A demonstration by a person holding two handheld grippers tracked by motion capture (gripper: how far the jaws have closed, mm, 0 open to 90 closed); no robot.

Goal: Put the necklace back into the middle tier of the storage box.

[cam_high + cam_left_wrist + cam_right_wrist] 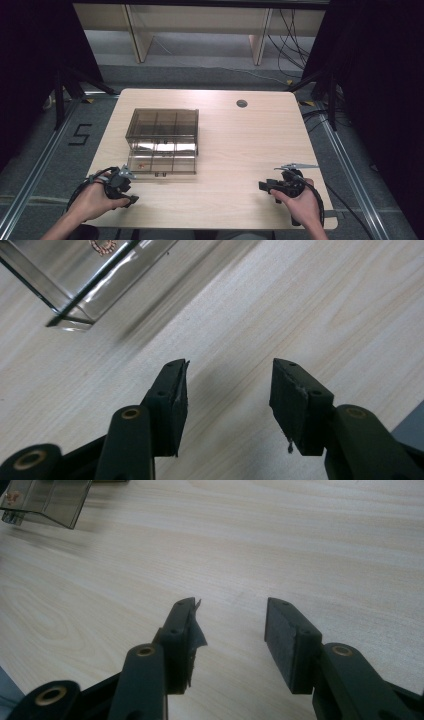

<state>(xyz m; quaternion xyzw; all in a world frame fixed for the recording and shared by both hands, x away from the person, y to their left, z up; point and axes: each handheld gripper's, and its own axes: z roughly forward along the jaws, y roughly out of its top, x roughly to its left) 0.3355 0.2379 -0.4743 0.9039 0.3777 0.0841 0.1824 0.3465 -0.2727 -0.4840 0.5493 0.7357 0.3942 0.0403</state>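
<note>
A smoky clear compartment box (162, 142) lies on the wooden table (235, 145), left of centre, with its lid folded back. My left gripper (131, 188) rests near the table's front left, just below the box's near left corner. In the left gripper view the left gripper (230, 365) stands open over bare wood. The box's corner (75, 285) shows at the top left with a small coppery ring (102, 245) inside. My right gripper (265, 189) sits at the front right, and in the right gripper view it (230, 602) is open and empty. The box (45, 500) lies far off at the upper left.
A round cable hole (242, 103) sits near the table's far edge. Black curtains and stand legs flank the table. Cables (292, 35) and a pale shelf unit (200, 30) lie beyond it. The table's front edge runs just under both hands.
</note>
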